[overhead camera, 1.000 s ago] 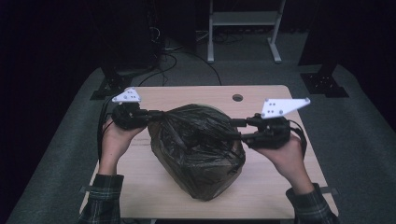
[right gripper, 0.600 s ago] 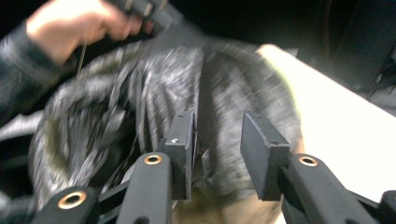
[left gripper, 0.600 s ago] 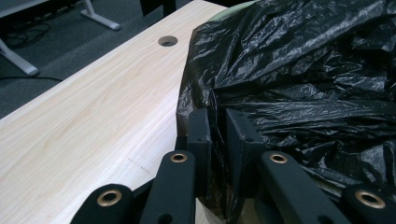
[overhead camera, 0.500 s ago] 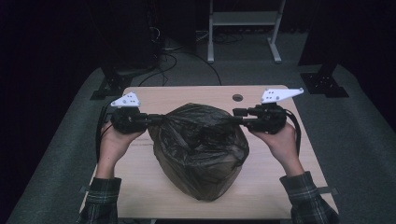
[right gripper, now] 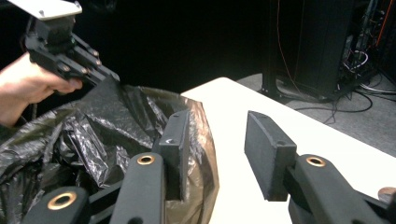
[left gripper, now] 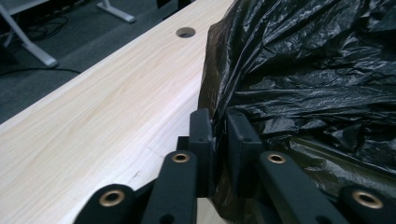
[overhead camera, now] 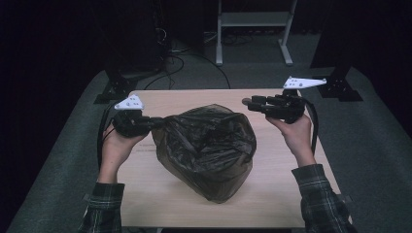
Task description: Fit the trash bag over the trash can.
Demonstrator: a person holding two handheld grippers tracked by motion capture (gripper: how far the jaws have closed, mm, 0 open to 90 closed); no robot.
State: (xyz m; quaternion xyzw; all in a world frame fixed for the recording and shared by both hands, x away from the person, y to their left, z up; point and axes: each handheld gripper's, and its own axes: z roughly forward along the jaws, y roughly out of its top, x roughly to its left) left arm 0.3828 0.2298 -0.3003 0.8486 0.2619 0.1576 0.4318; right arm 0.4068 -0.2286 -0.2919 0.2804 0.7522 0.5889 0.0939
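A crumpled black plastic bag lies in the middle of the light wooden table. My left gripper is shut on the bag's left rim; in the left gripper view its jaws pinch a fold of the film, and the bag bulges to the right. My right gripper is held above the table's far right, open, a little apart from the bag's right rim. In the right gripper view its jaws stand wide with nothing between them. There the bag lies to the left, with the left gripper clamped on it.
A round cable hole sits in the table near its far edge. Beyond the table are a white frame, black stands and cables on grey carpet. Bare tabletop runs right of the bag.
My right gripper has opened, let go of the bag's right rim and drawn back to the right and away. The bag's right side has slackened. The left gripper keeps its hold.
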